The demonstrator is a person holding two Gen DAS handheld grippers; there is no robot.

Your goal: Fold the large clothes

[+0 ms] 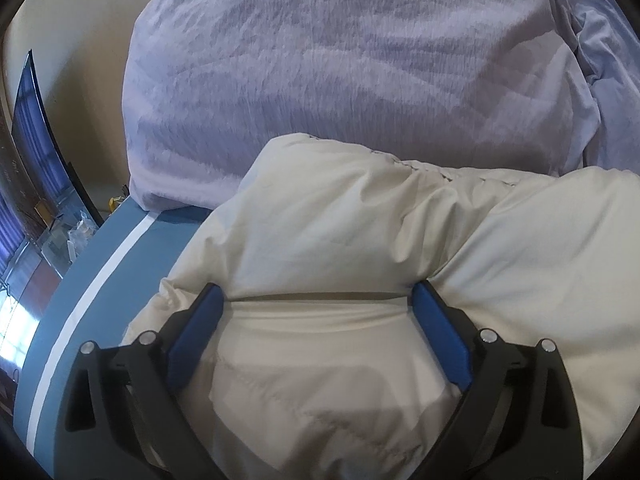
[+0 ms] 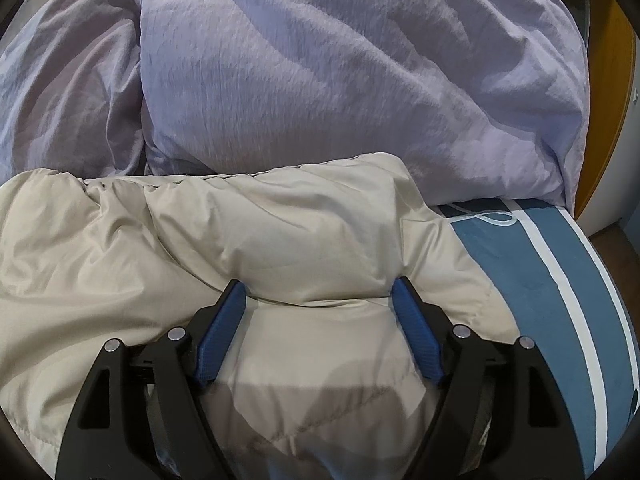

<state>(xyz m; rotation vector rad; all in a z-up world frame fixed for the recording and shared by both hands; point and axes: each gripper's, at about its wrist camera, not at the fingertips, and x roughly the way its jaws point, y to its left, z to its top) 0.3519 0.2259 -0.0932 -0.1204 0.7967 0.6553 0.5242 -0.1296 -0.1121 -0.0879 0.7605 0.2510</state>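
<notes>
Blue striped bedding (image 1: 80, 304) carries a cream padded jacket (image 1: 320, 232); left gripper (image 1: 318, 300) and right gripper (image 2: 318, 290) straddle folds, jaws spread, apparently unpinched; lilac pillow (image 2: 340, 80) at twelve o'clock.

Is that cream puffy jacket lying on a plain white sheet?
No, the cream jacket lies on a blue sheet with white stripes, in front of a lilac pillow.

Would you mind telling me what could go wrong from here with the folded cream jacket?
1. The puffy cream jacket may spring back open, since both the left claw and right claw stand open.
2. Its right side lies near the blue sheet's edge and could slide off.
</notes>
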